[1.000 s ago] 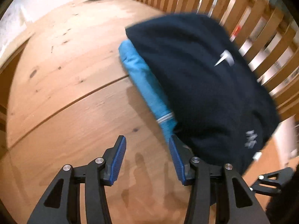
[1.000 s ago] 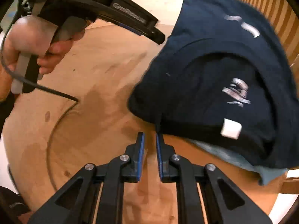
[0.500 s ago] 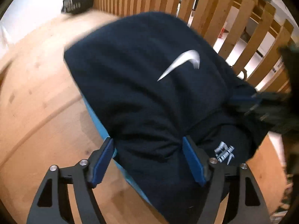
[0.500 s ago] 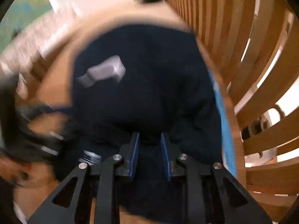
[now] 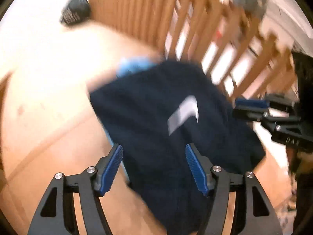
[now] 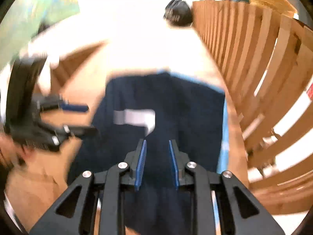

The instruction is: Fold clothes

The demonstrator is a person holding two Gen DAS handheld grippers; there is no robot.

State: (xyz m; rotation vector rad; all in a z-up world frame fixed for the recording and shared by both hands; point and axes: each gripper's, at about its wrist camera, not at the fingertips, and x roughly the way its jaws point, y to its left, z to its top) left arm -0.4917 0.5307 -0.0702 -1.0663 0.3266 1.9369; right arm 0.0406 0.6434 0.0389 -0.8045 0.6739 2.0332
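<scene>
A folded navy garment (image 5: 156,117) with a white swoosh lies on a folded light-blue garment (image 5: 133,68) on the wooden table, beside the slatted railing. It also shows in the right wrist view (image 6: 166,107), with the blue one (image 6: 225,127) peeking out along its right edge. My left gripper (image 5: 154,166) is open, its fingers hovering over the navy garment's near part. My right gripper (image 6: 157,160) is open and empty above the garment's near edge. Each gripper shows in the other's view, the right one (image 5: 252,105) and the left one (image 6: 74,117). Both views are blurred.
A wooden slatted railing (image 5: 195,29) runs along the table's right side, close to the clothes. A dark bag or cap (image 5: 75,14) lies at the table's far end, also in the right wrist view (image 6: 178,12). Bare table (image 5: 49,88) lies to the left.
Both grippers have pulled back and up from the navy garment. The right gripper's jaws have opened from nearly shut. The left stayed open.
</scene>
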